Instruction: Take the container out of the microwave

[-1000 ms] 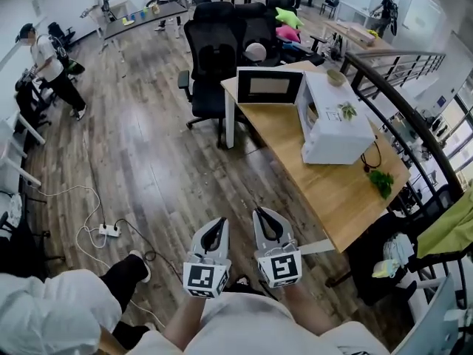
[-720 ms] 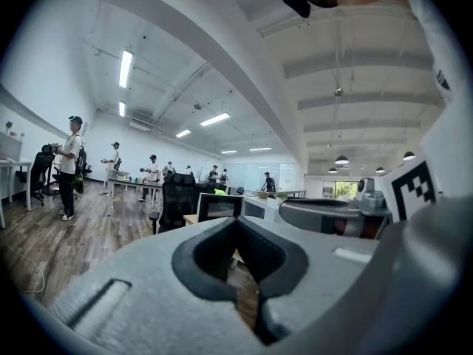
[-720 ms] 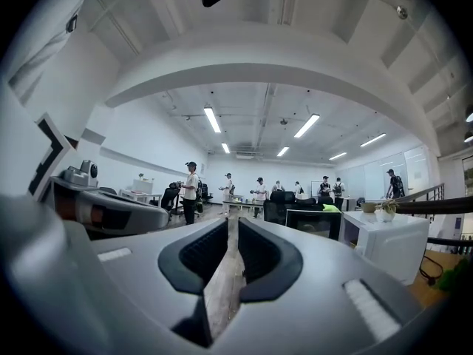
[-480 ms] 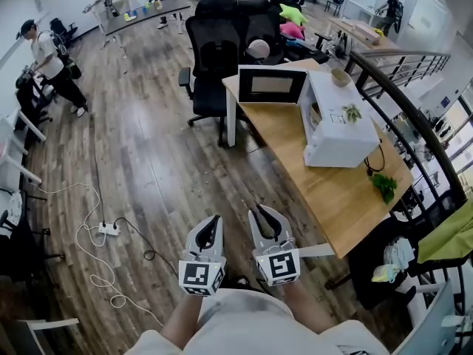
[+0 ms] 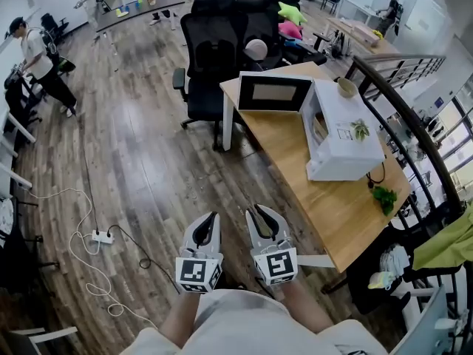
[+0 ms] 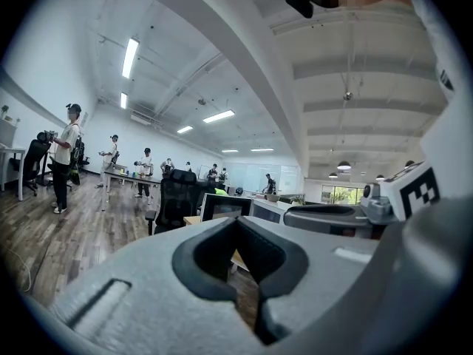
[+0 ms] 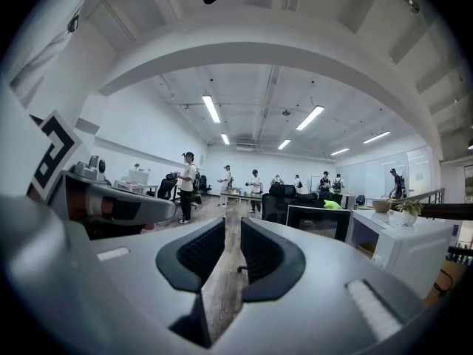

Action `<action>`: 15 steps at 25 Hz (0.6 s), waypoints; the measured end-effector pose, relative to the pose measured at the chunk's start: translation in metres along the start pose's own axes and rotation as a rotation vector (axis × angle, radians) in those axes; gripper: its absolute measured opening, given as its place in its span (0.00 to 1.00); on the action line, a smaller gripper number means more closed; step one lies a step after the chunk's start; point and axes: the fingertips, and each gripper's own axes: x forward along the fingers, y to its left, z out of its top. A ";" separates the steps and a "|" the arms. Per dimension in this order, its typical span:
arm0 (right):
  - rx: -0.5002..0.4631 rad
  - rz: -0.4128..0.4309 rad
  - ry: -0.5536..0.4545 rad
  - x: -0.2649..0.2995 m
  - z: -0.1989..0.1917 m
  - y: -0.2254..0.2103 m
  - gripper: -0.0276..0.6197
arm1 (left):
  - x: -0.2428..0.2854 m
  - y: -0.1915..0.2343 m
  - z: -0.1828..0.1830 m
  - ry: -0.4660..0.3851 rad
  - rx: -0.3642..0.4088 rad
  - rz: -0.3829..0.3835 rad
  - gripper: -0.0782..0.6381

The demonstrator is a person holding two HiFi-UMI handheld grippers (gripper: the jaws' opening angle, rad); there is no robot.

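Observation:
The white microwave (image 5: 341, 133) stands on the wooden table (image 5: 295, 165) far ahead, its door (image 5: 273, 92) swung open to the left. A brownish container (image 5: 320, 126) shows inside the cavity. Both grippers are held close to my body, well short of the table. The left gripper (image 5: 213, 217) has its fingertips touching, with nothing held. On the right gripper (image 5: 260, 211) a narrow gap shows between the pads, also with nothing in it. In the right gripper view, the right gripper (image 7: 225, 226) points toward the microwave (image 7: 399, 248) and its door (image 7: 318, 221). The left gripper (image 6: 236, 220) faces the door (image 6: 225, 206).
Black office chairs (image 5: 211, 54) stand at the table's far end. A power strip with cables (image 5: 96, 237) lies on the wood floor at the left. A black railing (image 5: 414, 135) runs behind the table. A small plant (image 5: 383, 197) sits on the table. People stand far off (image 5: 33, 54).
Both grippers have drifted slightly left and stay in the same pose. The table and microwave sit a little lower in the view. A dark leg at lower left is gone.

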 end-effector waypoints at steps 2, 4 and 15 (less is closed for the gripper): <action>-0.008 -0.005 0.001 0.019 0.004 -0.004 0.17 | 0.015 0.014 0.006 0.001 -0.001 -0.011 0.11; -0.013 -0.016 0.006 0.037 0.008 -0.008 0.17 | 0.028 0.026 0.011 0.004 0.001 -0.025 0.11; 0.020 -0.076 0.025 0.128 0.012 -0.014 0.17 | 0.079 0.097 0.032 0.015 0.007 -0.088 0.11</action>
